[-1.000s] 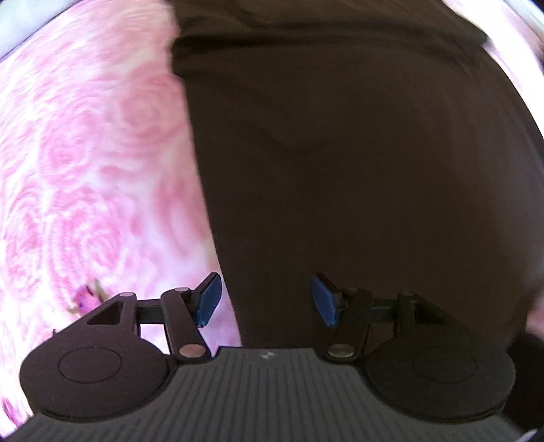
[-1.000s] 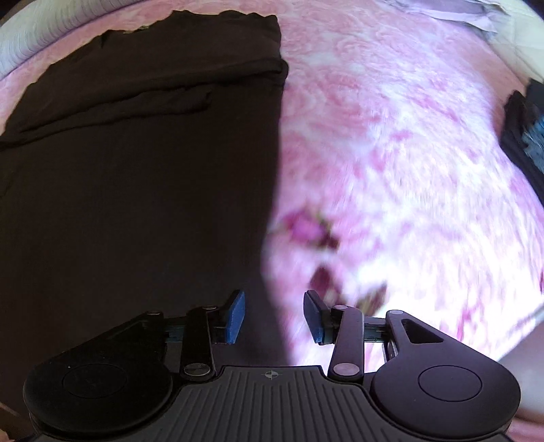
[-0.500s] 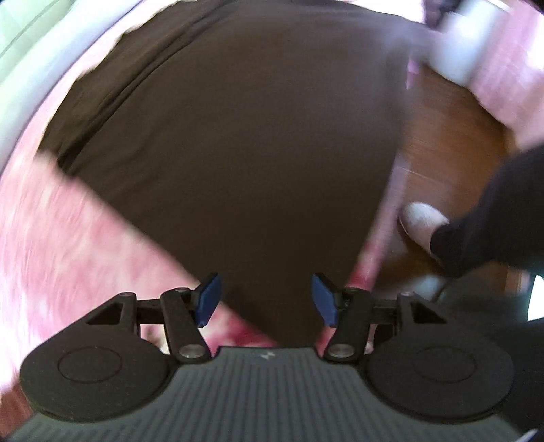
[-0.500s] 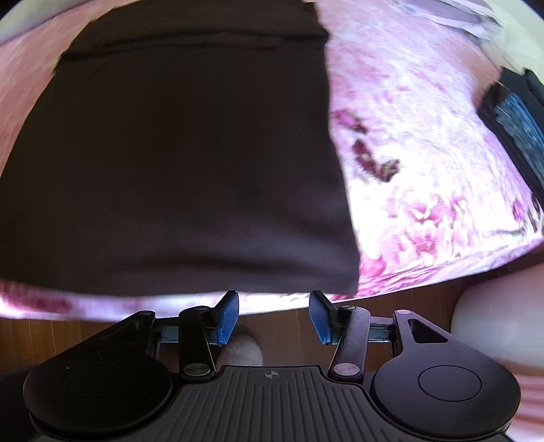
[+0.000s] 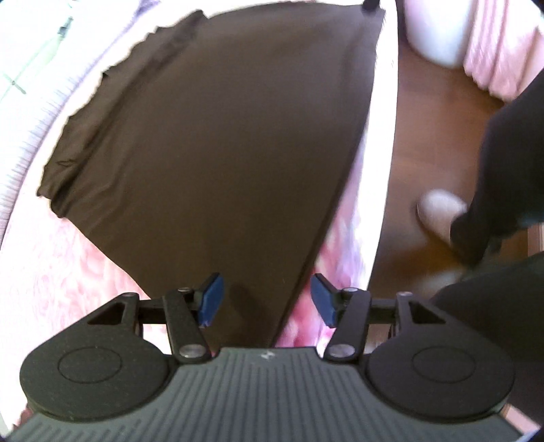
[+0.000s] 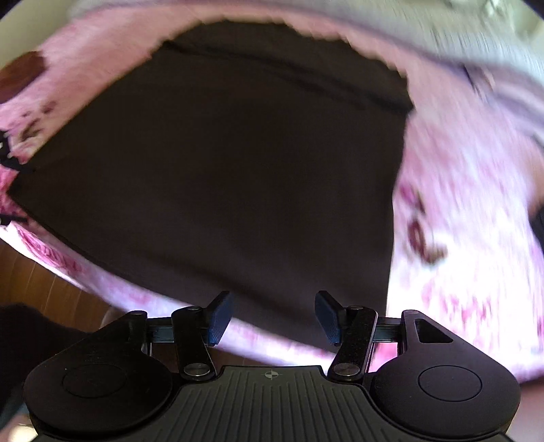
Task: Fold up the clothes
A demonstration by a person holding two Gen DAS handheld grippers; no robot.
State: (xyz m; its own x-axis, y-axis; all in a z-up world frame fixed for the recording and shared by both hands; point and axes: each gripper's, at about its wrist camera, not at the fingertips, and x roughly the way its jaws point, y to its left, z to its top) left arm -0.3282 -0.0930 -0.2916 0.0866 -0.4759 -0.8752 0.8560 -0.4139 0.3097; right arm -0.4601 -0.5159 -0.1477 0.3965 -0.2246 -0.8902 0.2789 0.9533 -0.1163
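Note:
A dark brown garment [image 5: 217,142] lies spread flat on a pink floral bed cover [image 5: 44,292]; it also fills the middle of the right wrist view [image 6: 217,163]. My left gripper [image 5: 265,299] is open and empty, held over the garment's near corner by the bed edge. My right gripper [image 6: 273,318] is open and empty, just above the garment's near hem at the bed edge. The garment's far end shows folds and seams.
The bed cover [image 6: 459,221] continues to the right. Wooden floor [image 5: 418,136] lies beside the bed, with a person's dark-clad leg [image 5: 503,153] and light slipper [image 5: 442,210]. A white round object [image 5: 438,30] stands on the floor. Floor also shows at lower left [image 6: 37,282].
Both grippers have pulled back from over the garment toward the bed's near edge, and their views swung. The floor and slipper came into view. Both stayed open.

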